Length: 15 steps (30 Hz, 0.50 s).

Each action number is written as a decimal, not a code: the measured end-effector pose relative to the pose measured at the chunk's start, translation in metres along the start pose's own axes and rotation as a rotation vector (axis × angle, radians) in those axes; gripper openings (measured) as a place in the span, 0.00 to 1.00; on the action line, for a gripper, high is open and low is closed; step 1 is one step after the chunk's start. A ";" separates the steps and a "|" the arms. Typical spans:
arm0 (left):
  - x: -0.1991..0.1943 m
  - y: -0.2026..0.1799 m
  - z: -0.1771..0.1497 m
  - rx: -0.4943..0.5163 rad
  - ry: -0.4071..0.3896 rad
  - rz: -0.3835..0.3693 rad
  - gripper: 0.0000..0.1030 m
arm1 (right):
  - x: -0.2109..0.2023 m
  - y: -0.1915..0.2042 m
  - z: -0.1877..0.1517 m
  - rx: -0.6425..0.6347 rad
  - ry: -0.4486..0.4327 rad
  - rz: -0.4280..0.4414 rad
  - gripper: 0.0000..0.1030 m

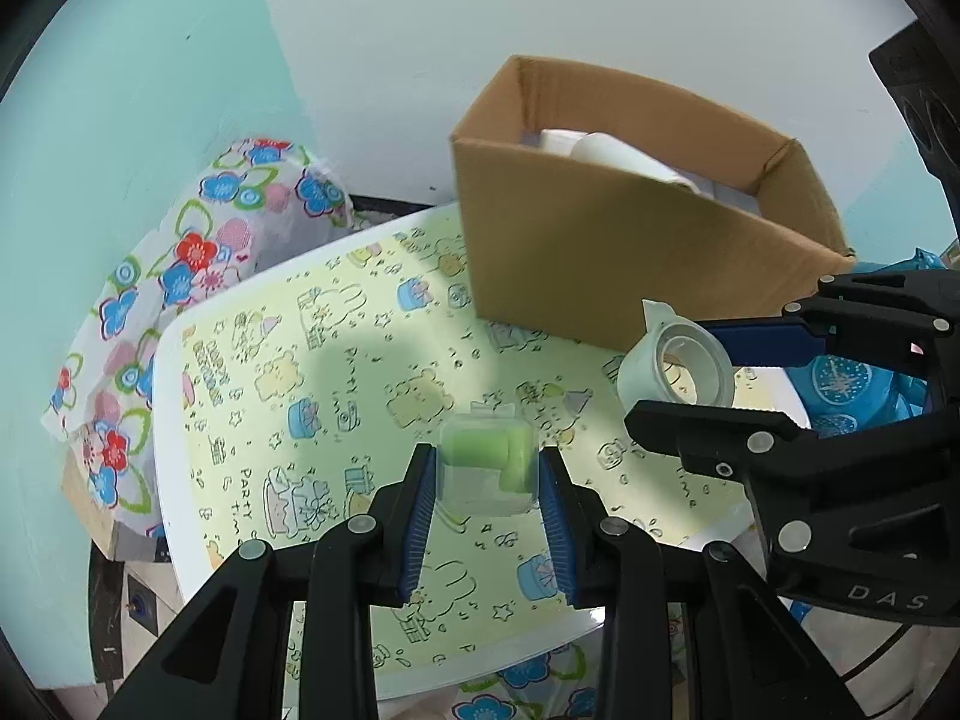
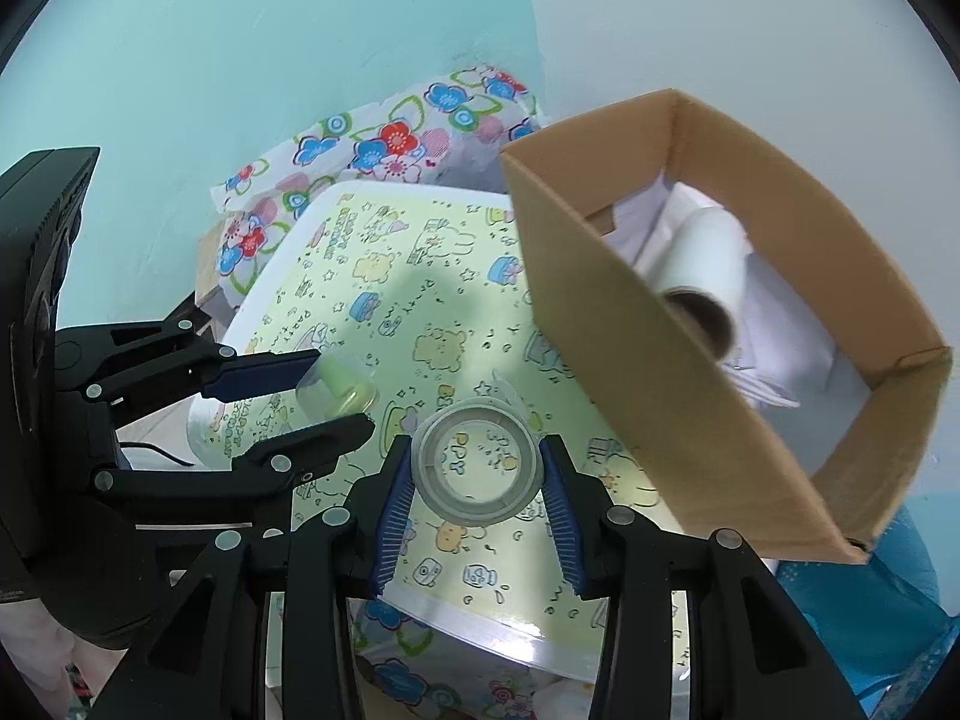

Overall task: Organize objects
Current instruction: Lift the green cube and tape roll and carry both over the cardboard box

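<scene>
Small clear plastic case (image 1: 486, 465) with green contents clamped between the left gripper (image 1: 487, 483) pads above the patterned tabletop (image 1: 336, 372), clear tape roll (image 2: 477, 461) gripped by the right gripper (image 2: 477, 471) just to its right, open cardboard box (image 2: 606, 312) at the far right holding a white roll (image 2: 705, 255), floral cloth (image 1: 180, 276) far left.

Cardboard box (image 2: 660, 360) wall hides white roll (image 2: 708, 264) lower end; blue bag (image 1: 840, 384) at 3 o'clock behind right gripper (image 1: 696, 372)

Home corner: cartoon-print table (image 1: 336, 360), floral cloth (image 1: 180, 264), teal wall (image 1: 120, 120)
</scene>
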<state>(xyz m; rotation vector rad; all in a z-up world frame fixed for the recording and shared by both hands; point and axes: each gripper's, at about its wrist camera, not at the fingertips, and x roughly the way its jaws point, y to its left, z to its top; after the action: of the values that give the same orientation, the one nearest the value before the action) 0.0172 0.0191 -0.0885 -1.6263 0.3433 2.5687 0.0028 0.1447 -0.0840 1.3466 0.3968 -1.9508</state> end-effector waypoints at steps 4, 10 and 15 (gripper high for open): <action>-0.005 -0.009 0.008 0.011 -0.009 -0.005 0.33 | -0.012 -0.010 0.001 0.018 -0.028 0.011 0.44; -0.014 -0.020 0.022 0.032 -0.029 -0.002 0.33 | -0.028 -0.022 0.005 0.031 -0.067 0.016 0.44; -0.022 -0.032 0.038 0.078 -0.045 0.016 0.33 | -0.040 -0.034 0.009 0.039 -0.095 0.020 0.44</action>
<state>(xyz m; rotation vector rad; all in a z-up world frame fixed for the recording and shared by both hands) -0.0005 0.0604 -0.0573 -1.5437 0.4490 2.5639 -0.0198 0.1779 -0.0493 1.2715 0.3001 -2.0065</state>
